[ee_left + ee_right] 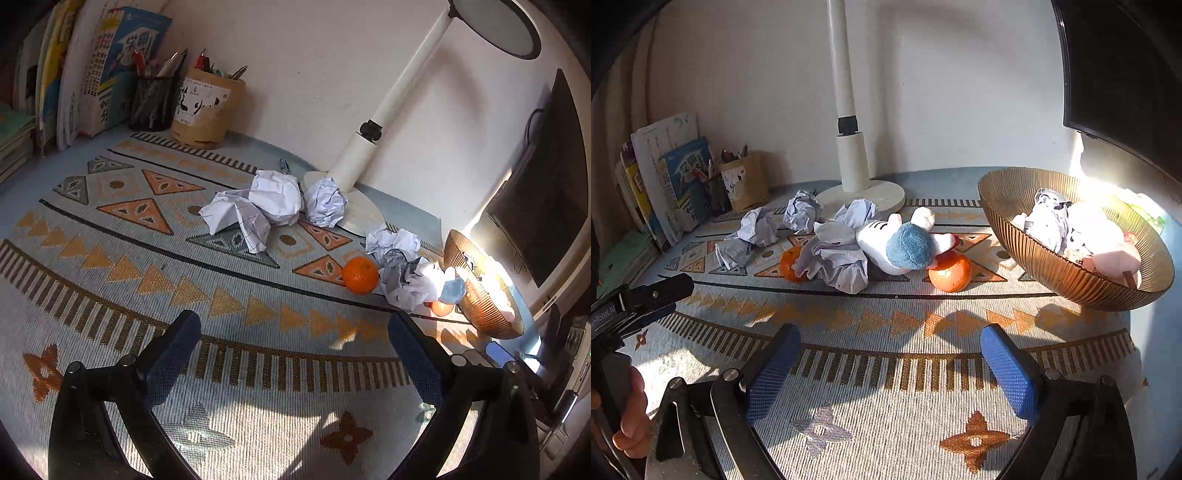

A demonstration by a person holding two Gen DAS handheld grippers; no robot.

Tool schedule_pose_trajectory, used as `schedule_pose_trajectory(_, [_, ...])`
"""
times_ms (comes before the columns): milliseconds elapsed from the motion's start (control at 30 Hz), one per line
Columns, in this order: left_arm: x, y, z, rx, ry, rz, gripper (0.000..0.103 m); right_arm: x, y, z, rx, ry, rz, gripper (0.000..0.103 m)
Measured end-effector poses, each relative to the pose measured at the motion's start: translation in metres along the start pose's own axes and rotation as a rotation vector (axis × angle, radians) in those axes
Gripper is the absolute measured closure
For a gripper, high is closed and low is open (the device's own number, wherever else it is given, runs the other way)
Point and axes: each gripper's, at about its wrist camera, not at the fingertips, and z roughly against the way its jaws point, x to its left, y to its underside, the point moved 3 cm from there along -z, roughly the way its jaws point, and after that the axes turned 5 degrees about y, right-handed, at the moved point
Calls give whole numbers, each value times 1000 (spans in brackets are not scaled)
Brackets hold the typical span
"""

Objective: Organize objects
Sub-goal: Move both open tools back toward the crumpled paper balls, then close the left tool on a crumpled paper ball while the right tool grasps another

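Right wrist view: right gripper (890,363) spread empty; nearest orange (950,272), beside the bowl (1027,254), is best straddled squarely.

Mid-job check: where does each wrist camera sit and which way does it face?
Left wrist: on the left claw, open, angled down toward crumpled paper and the lamp.
Right wrist: on the right claw, open, facing the plush toy and bowl; a hand shows.
Shared: lamp, paper, orange.

lamp head (493,26) cropped, orange (790,264) half-hidden behind crumpled paper (834,262)
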Motion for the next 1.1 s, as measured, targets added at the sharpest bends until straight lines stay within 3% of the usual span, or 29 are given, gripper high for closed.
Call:
schedule_pose_trajectory(167, [4, 5, -4, 30, -9, 24, 2, 3, 0, 7, -33, 18, 23, 1])
schedule_pose_trajectory(367, [0, 6, -3, 22, -26, 1, 1, 0, 0, 4, -13, 12, 5, 0])
schedule_pose_trajectory(667, [9, 5, -5, 47, -24, 54, 1, 3, 0, 1, 7, -5, 20, 0])
schedule_pose_trajectory(833, [-4, -12, 2, 116, -58, -110, 1, 5, -19, -7, 79, -127, -22, 1])
schedule_pose_trajectory(967, [0, -56, 15, 67, -109, -234, 1, 31, -71, 4, 35, -228, -22, 1])
schedule_pose_trajectory(1100, [13, -82, -18, 121, -155, -326, 1, 71, -119, -35, 109, -257, -2, 1])
